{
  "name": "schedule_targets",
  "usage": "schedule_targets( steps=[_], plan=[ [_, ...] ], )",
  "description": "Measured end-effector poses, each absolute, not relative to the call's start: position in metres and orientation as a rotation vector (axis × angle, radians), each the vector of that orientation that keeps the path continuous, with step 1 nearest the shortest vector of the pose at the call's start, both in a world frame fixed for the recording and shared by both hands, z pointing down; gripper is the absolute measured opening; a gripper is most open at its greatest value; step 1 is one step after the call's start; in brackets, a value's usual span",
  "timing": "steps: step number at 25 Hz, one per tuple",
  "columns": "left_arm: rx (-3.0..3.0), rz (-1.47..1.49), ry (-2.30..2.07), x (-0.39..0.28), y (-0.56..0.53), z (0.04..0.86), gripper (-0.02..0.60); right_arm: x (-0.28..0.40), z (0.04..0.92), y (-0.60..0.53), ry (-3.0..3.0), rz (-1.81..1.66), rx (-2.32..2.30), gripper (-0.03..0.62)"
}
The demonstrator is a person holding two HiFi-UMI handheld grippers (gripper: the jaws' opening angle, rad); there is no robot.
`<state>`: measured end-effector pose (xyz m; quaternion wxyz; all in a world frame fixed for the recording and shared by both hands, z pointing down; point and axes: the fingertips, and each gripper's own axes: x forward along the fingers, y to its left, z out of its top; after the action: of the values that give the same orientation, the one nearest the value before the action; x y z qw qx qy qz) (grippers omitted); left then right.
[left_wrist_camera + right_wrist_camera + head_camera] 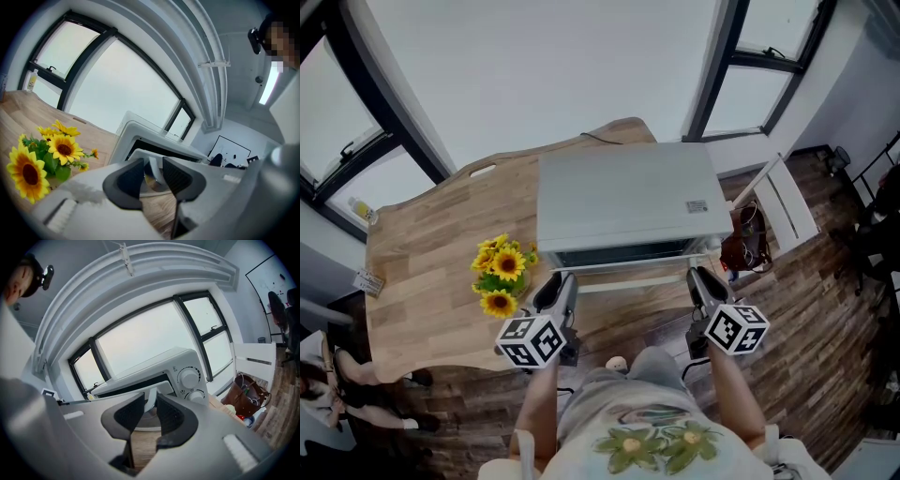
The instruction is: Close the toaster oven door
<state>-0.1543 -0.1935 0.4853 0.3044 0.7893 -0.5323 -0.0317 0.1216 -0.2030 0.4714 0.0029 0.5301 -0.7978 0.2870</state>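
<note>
A white toaster oven [623, 202] stands on the wooden table [431, 253], its door lowered toward me with the white handle bar [637, 279] along its front edge. My left gripper [555, 292] is at the bar's left end and my right gripper [701, 281] at its right end. In the left gripper view the dark pads of the left gripper [152, 176] sit on either side of the white handle [154, 165], which fills the gap. The right gripper [150, 412] holds the handle [149, 401] the same way, below the oven's two knobs [190, 378].
A bunch of sunflowers [502, 272] stands on the table just left of the left gripper. A white chair [787, 202] and a brown bag [745, 246] are on the floor to the right. A small bottle [361, 208] sits on the window sill at the far left.
</note>
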Motion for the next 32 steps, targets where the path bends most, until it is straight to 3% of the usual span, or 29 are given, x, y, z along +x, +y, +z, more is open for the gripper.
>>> schedule_targets(
  steps=[32],
  plan=[
    [2.054,-0.164,-1.379,-0.16,-0.223,0.478,0.13,0.118,0.462,-0.233,-2.532,0.895,1.667,0.087]
  ],
)
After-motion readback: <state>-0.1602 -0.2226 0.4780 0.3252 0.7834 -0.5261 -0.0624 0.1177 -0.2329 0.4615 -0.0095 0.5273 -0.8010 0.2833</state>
